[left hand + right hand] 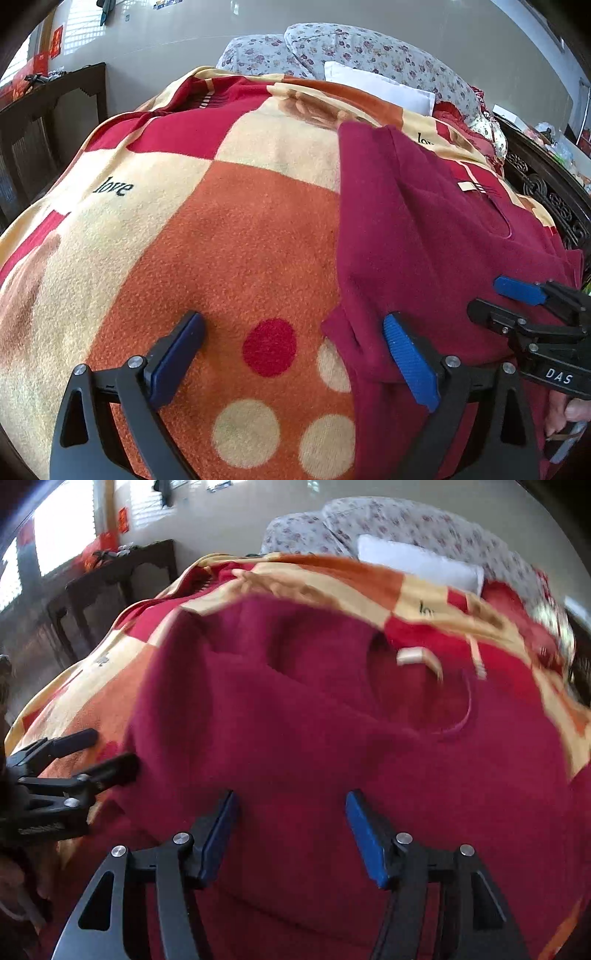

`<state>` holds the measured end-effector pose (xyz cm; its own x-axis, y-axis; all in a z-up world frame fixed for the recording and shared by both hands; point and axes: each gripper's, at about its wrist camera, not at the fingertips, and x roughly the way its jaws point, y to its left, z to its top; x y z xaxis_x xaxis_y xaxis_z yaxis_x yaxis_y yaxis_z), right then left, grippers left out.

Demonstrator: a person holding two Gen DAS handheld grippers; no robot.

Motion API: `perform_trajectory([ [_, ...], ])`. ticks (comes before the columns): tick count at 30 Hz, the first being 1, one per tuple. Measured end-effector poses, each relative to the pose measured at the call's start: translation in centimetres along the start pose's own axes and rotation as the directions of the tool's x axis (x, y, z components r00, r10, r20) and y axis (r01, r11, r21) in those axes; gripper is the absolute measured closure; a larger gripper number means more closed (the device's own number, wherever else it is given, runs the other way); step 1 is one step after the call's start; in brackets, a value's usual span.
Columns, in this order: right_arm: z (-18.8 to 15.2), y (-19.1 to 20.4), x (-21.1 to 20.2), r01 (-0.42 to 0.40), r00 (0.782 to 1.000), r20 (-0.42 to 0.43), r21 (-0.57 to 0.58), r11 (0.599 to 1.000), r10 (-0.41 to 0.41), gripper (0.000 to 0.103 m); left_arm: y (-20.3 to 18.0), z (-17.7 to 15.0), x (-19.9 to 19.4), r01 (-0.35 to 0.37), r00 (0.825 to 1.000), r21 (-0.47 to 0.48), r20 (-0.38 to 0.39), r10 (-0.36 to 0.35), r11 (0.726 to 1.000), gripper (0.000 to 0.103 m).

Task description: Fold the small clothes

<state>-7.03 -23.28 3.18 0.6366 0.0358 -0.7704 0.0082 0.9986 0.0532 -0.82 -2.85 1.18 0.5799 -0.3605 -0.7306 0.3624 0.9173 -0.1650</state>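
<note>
Both grippers are seen wide open and nothing is held. Nearest, the left gripper (295,354) is placed across the left edge of the maroon garment (424,229), one finger over the blanket (240,240). The right gripper (291,834) is over the garment's middle. Further away, its neckline (436,686) is seen toward the pillows (351,48).

Home bedroom — blanket (229,229), floral pillows (351,48)
</note>
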Motion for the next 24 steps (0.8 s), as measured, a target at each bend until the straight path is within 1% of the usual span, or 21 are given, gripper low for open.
perform_trajectory([
  [2,-0.1,-0.3,-1.8,-0.014,1.000,0.019,0.024,1.000,0.013,0.037,0.1,-0.1,-0.1,0.005,1.000,-0.003,0.006,-0.005,1.000,0.006],
  [3,-0.3,-0.7,-3.1,-0.030,0.998,0.049,0.040,0.999,0.028,0.037,0.2,-0.1,-0.2,0.007,1.000,-0.005,0.008,-0.007,1.000,0.006],
  [4,-0.5,-1.1,-4.2,-0.027,0.998,0.066,0.048,0.998,0.024,0.037,0.2,0.0,-0.4,0.003,1.000,-0.008,0.007,-0.003,1.000,0.006],
  [6,-1.2,-2.3,-6.1,0.024,0.996,0.081,0.057,0.998,-0.029,0.037,0.0,0.1,-1.2,-0.029,0.999,-0.007,0.021,0.029,1.000,0.006],
  [8,-2.1,-4.1,-7.8,0.084,0.991,0.092,0.084,0.993,-0.092,0.037,-0.7,0.4,-2.6,-0.057,0.997,0.014,0.059,0.056,0.998,0.006],
  [9,-2.5,-5.4,-8.5,0.116,0.987,0.095,0.111,0.987,-0.127,0.036,-1.3,0.7,-3.3,-0.052,0.996,0.026,0.071,0.050,0.998,0.006],
  [11,-3.4,-8.3,-9.3,0.175,0.976,0.092,0.191,0.966,-0.195,0.035,-2.5,1.3,-4.2,-0.019,0.997,0.051,0.071,0.016,0.999,0.006],
  [14,-4.3,-11.8,-8.8,0.226,0.968,0.045,0.290,0.930,-0.249,0.035,-4.4,2.3,-4.3,0.024,0.998,0.072,0.056,-0.028,0.997,0.006],
  [16,-4.9,-13.0,-7.7,0.206,0.973,0.034,0.303,0.931,-0.227,0.035,-5.4,3.0,-3.7,0.033,0.998,0.068,0.043,-0.036,0.997,0.006],
  [18,-5.1,-12.8,-7.9,0.214,0.970,0.053,0.284,0.935,-0.238,0.035,-6.2,3.9,-2.7,0.016,0.999,0.057,0.045,-0.019,0.998,0.006],
  [20,-5.0,-12.5,-8.3,0.218,0.968,0.060,0.268,0.938,-0.242,0.035,-6.7,4.8,-1.1,-0.027,0.999,0.047,0.032,0.026,0.999,0.006],
  [21,-5.0,-12.7,-8.4,0.207,0.970,0.067,0.271,0.940,-0.233,0.035,-6.8,5.0,-0.3,-0.043,0.999,0.045,0.025,0.042,0.998,0.006],
  [23,-5.1,-13.6,-8.0,0.161,0.979,0.073,0.302,0.940,-0.191,0.035,-6.7,5.5,1.8,-0.108,0.994,0.030,0.001,0.108,0.994,0.006],
  [24,-5.3,-14.0,-8.3,0.127,0.983,0.087,0.319,0.939,-0.162,0.035,-6.5,5.5,2.5,-0.125,0.992,0.020,-0.014,0.125,0.992,0.006],
])
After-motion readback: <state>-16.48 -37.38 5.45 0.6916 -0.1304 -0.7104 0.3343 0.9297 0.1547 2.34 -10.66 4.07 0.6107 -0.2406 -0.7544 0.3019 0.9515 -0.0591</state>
